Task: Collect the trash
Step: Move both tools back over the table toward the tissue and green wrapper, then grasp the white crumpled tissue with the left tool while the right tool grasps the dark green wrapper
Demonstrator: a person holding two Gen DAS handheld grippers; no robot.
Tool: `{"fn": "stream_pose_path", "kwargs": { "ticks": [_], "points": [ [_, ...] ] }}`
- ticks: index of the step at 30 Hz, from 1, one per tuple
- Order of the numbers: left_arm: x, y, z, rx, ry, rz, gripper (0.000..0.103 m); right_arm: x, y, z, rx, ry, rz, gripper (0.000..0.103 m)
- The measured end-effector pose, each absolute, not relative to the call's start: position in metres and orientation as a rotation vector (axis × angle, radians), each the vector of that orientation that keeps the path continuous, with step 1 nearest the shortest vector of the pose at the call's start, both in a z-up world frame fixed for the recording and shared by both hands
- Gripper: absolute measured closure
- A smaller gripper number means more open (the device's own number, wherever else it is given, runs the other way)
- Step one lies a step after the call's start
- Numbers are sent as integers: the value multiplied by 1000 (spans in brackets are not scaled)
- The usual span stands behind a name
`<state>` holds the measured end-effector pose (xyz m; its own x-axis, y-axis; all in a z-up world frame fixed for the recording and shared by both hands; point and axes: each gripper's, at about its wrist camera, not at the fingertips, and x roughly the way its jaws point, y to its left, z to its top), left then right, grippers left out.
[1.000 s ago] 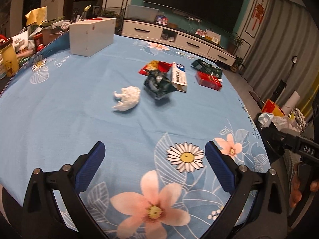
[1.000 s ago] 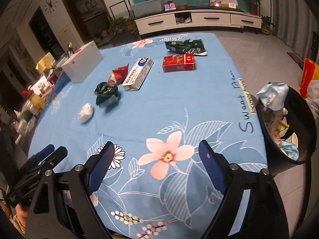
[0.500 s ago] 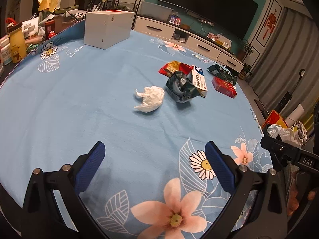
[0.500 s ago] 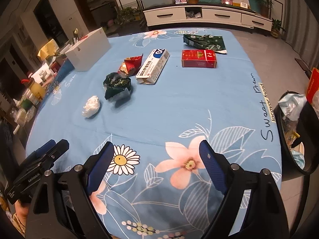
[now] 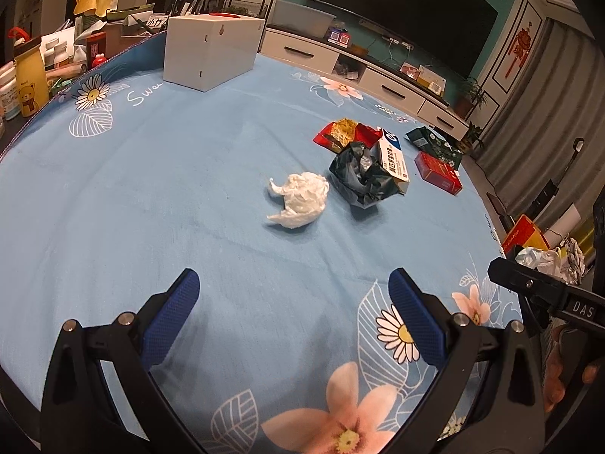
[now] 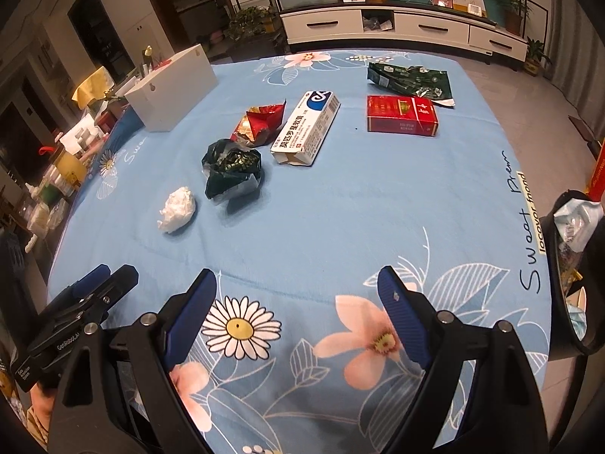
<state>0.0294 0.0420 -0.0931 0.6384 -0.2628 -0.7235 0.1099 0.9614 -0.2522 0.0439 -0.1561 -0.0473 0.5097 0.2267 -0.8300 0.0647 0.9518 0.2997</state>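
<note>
In the left wrist view, the left gripper (image 5: 291, 302) tilts down over the bench (image 5: 151, 196), released and empty; the crumpled white tissue (image 5: 300, 204) lies well ahead. In the right wrist view, the right gripper (image 6: 297, 299) hovers likewise, spread and empty, the medicine box (image 6: 307, 127) far ahead.

The trash bin (image 6: 567, 276) was cut off by the right wrist view's right edge, its contents partly hidden. In the left wrist view, the crumpled dark wrapper (image 5: 359, 176) hid part of the white carton (image 5: 393, 159). Print on the carton and the red box (image 6: 401, 115) was too small to read.
</note>
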Motion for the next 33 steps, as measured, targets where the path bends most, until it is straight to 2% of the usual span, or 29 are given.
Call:
{"fn": "stream_pose_path", "kwargs": {
  "ticks": [33],
  "points": [
    [67,29,-106,-176,883,-209,3,92,-155,-62,367,1039,165,17]
  ]
}}
